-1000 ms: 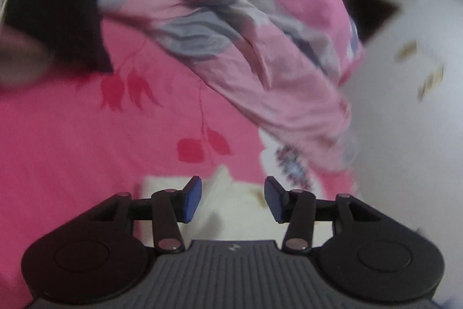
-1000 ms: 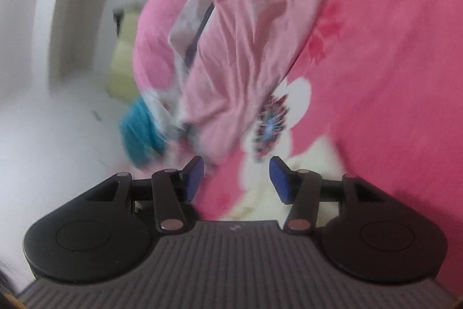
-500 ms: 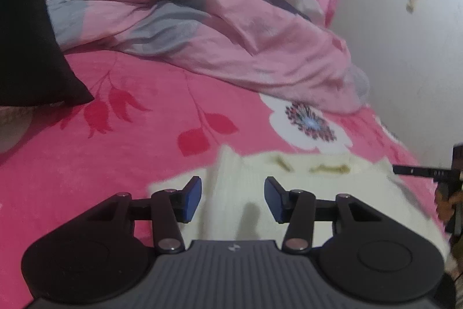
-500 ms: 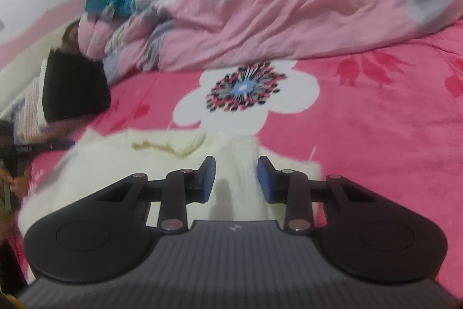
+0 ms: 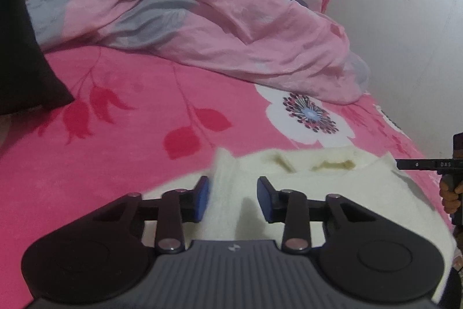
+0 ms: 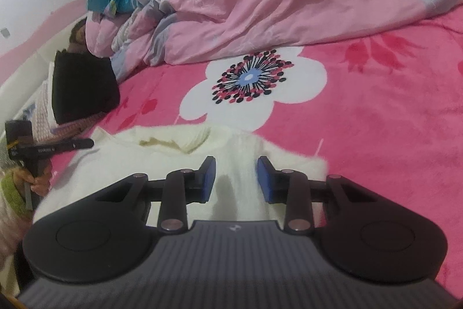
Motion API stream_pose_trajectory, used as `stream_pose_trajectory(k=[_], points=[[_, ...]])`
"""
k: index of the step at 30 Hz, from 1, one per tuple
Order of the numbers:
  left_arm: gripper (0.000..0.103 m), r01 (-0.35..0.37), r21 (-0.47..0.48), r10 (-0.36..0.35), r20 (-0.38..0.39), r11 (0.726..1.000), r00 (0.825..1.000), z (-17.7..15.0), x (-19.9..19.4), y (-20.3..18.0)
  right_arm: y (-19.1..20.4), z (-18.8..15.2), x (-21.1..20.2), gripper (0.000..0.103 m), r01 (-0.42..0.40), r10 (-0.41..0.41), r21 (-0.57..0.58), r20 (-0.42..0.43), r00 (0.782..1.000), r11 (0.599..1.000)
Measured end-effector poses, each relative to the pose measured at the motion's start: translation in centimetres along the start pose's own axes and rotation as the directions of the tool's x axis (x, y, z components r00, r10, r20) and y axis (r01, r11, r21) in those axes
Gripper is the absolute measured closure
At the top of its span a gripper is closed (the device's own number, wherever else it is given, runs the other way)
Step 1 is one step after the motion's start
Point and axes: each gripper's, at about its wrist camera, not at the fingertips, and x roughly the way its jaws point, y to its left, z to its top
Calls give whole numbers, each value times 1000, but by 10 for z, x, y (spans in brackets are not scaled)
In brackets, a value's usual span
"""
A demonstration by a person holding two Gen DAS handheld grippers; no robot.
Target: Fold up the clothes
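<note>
A cream knit sweater (image 5: pixel 318 181) lies flat on the pink bedspread, its collar (image 5: pixel 315 162) toward the far side. My left gripper (image 5: pixel 233 199) hovers open over the sweater's left shoulder, blue pads apart with nothing between them. The same sweater (image 6: pixel 150 161) appears in the right wrist view, and my right gripper (image 6: pixel 235 178) stands open above its right shoulder. Each gripper shows at the edge of the other's view, the right one (image 5: pixel 434 164) held by a hand, the left one (image 6: pixel 49 148) likewise.
A rumpled pink and grey duvet (image 5: pixel 202 19) is heaped across the far side of the bed. A black folded cloth (image 6: pixel 81 86) sits on a stack at the left edge. A white wall (image 5: pixel 405 34) bounds the right side. The pink bedspread (image 6: pixel 376 120) has a large white flower print.
Both grippers swung from looking across the duvet down to the sweater and have settled low over its shoulders. The right jaws narrowed half a second ago and have widened again.
</note>
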Motion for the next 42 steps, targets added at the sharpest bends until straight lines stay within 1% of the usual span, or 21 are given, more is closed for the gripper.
stream_pose_trajectory(k=[1,2,5,7,10,14,18,21,24,26,31,32,34,38,41,42], points=[[90,-7,1,7,0,1000,1000,0,2,0,2,0,2,86,10,-10,-16,-3,1000,1000],[92,-14,0,14,0,1000,1000,0,4,-1,3,0,4,93,13,-13,-24,-7,1000,1000],[94,-28,-6,29,23,1000,999,-2,3,0,9,-2,7,95,23,-23,-59,-11,1000,998],[94,-50,-7,50,48,999,998,-3,-1,0,15,-5,3,96,49,-48,-89,18,999,995],[95,-73,-18,75,79,997,994,-2,-9,-1,22,-5,-8,97,69,-62,-93,82,995,993],[95,-75,-26,78,137,997,988,2,-22,-5,33,-3,-24,98,105,-86,-106,165,983,989],[95,-71,-24,75,196,997,978,11,-32,-10,39,8,-31,98,144,-115,-123,211,971,982],[95,-76,-35,81,213,997,974,21,-30,-8,38,19,-31,98,158,-126,-118,239,963,980],[95,-91,-44,98,204,995,974,28,-20,-5,32,26,-20,98,168,-140,-100,238,961,981],[95,-107,-48,114,182,993,977,29,-8,-3,23,24,-6,98,180,-159,-84,211,964,980],[95,-146,-68,153,98,987,983,17,21,10,1,16,28,98,210,-202,-43,141,969,977],[95,-147,-73,153,92,986,984,16,23,12,-2,13,34,98,213,-208,-33,124,970,976],[95,-145,-74,152,92,987,984,15,22,14,-4,10,35,98,202,-198,-19,126,972,979],[95,-164,-49,168,74,985,983,16,25,12,-7,10,36,98,204,-202,-9,113,973,979],[93,-179,-33,180,24,983,983,15,36,13,-9,11,37,97,205,-204,-1,103,973,979],[92,-181,-40,182,20,983,983,15,35,14,-9,11,37,97,206,-205,2,100,974,979]])
